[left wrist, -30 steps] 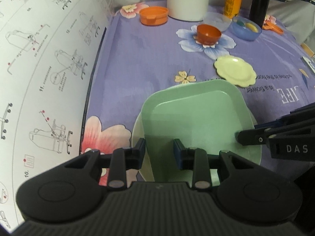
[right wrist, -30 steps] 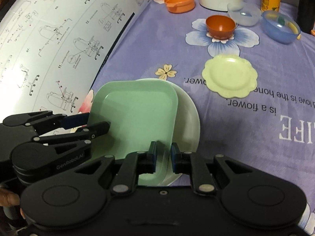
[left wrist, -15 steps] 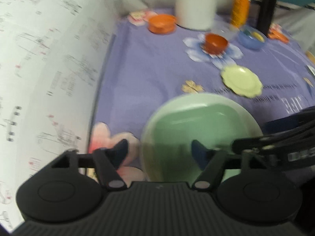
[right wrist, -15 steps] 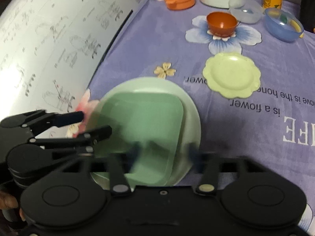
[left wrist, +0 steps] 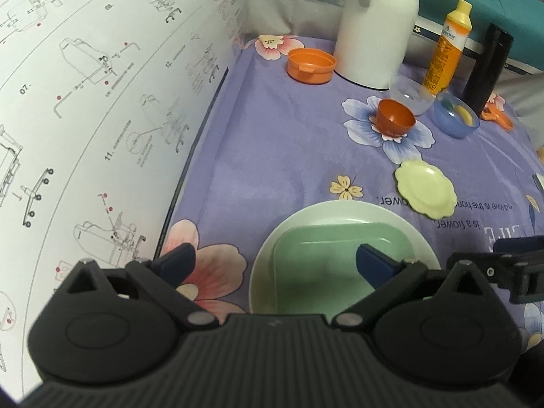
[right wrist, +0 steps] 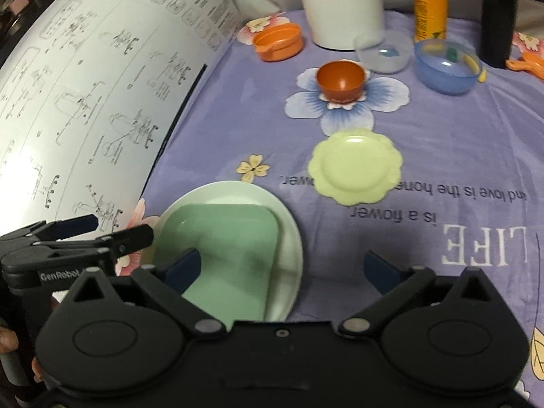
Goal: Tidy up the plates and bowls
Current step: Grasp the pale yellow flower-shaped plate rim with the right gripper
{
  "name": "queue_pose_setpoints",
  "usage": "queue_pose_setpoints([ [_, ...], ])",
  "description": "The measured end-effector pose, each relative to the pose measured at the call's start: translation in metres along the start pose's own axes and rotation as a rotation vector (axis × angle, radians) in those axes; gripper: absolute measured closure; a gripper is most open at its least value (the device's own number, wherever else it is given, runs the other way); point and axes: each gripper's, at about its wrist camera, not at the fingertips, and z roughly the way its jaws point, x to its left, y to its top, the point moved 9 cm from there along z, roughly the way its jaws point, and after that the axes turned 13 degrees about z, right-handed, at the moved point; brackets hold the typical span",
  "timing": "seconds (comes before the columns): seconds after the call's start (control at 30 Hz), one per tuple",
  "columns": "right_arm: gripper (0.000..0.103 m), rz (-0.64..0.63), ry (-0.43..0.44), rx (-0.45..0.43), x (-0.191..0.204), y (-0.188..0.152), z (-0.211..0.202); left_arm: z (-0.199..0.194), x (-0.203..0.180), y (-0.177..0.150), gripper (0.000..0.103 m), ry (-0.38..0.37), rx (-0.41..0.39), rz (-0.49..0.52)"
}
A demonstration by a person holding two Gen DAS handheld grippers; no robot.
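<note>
The fingers of both grippers stand spread wide, having just been opening, and nothing is held between them. In the left wrist view the left gripper (left wrist: 273,263) sits at the bottom of the frame, one blue pad over the pink flower print, the other over the square green plate (left wrist: 326,272). That plate lies flat inside the round white plate (left wrist: 343,209), lower centre of the frame, so the stack looks made. The right gripper (right wrist: 282,268) hangs low in its own view, its left pad over the green plate and its right pad over bare purple tablecloth (right wrist: 217,129).

The step in hand, as I judge it, is clearing away from the finished stack and going for the next piece. To do it well, lift both grippers straight off before swinging sideways, so no pad catches a rim and drags the green plate off centre. The scalloped yellow plate (right wrist: 355,166) lies nearest, centre right of the right wrist view, well apart from the stack; it is shallow, so a pad must slip under its edge. The small orange bowl (right wrist: 340,80) stands beyond it in the upper middle, with a clear bowl (right wrist: 382,52) and a blue bowl (right wrist: 445,66) just beside each other at upper right. Take one piece at a time.
</note>
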Motion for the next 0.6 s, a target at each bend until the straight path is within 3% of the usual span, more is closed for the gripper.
queue_pose_setpoints([
  [0.53,0.000,0.225,-0.033,-0.087,-0.087,0.025,-0.010,0.026,-0.055,0.031,0.000,-0.013,0.013,0.114],
  [0.6,0.005,0.234,-0.045,-0.112,-0.096,0.031,-0.010,0.031,-0.063,0.036,0.000,-0.018,0.012,0.129],
])
